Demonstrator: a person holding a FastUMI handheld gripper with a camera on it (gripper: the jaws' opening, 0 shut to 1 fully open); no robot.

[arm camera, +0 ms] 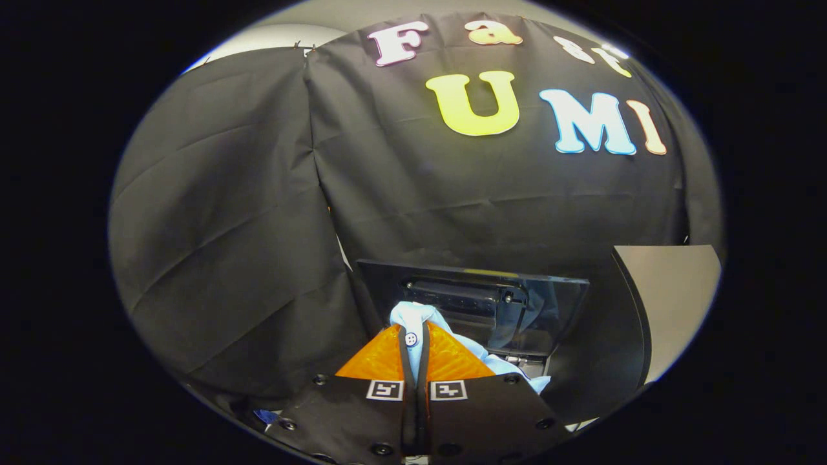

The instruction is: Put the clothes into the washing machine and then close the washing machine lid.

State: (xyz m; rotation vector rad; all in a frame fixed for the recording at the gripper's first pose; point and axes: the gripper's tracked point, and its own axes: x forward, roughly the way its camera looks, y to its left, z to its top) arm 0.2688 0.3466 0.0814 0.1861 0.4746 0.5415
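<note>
The tool (414,345) pinches a light blue garment (413,318) before the washing machine's raised dark lid (471,310), with creased black cloth wall (226,213) behind.

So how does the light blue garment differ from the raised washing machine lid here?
The light blue garment is soft and bunched, pinched between the closed gripper fingers; the washing machine lid is rigid, flat and stands open just beyond them. The garment is pale and matte; the lid is dark and glossy, reflecting some blue.
</note>
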